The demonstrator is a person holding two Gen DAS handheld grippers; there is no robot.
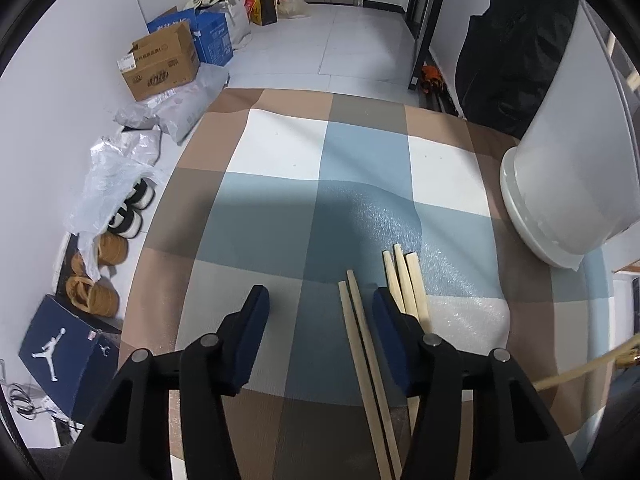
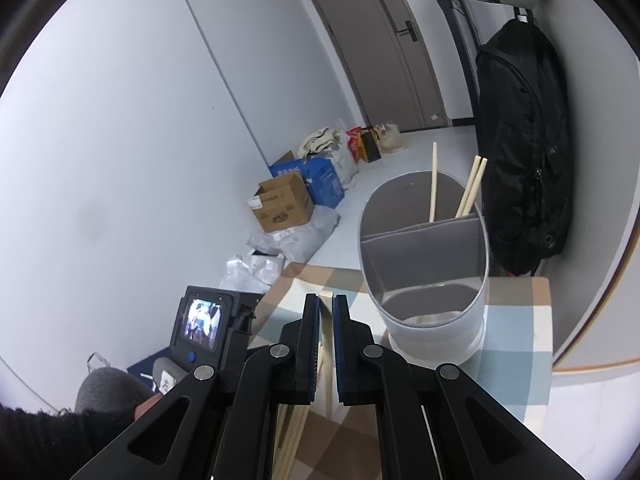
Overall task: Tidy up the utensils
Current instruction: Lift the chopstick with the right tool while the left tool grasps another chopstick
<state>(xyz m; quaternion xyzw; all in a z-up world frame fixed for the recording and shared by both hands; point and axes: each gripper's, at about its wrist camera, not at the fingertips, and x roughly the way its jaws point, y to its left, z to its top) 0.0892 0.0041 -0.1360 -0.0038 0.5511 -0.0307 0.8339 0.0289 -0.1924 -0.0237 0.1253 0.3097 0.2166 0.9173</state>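
Three chopsticks (image 2: 434, 182) (upright) inside divided holder (image 2: 424, 256)

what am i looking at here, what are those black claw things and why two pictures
The black claws are hand-held grippers, one in each of a person's hands, with no robot arm behind them. Each carries a wide-angle camera looking out along its two fingers, so you get one picture per hand.

The left view shows the left gripper open above a checked tablecloth, with loose chopsticks lying on it.

The right view shows the right gripper shut on a single chopstick. Ahead of it stands a grey holder with dividers; three chopsticks already stand in its far compartment. The job is sorting utensils into it.
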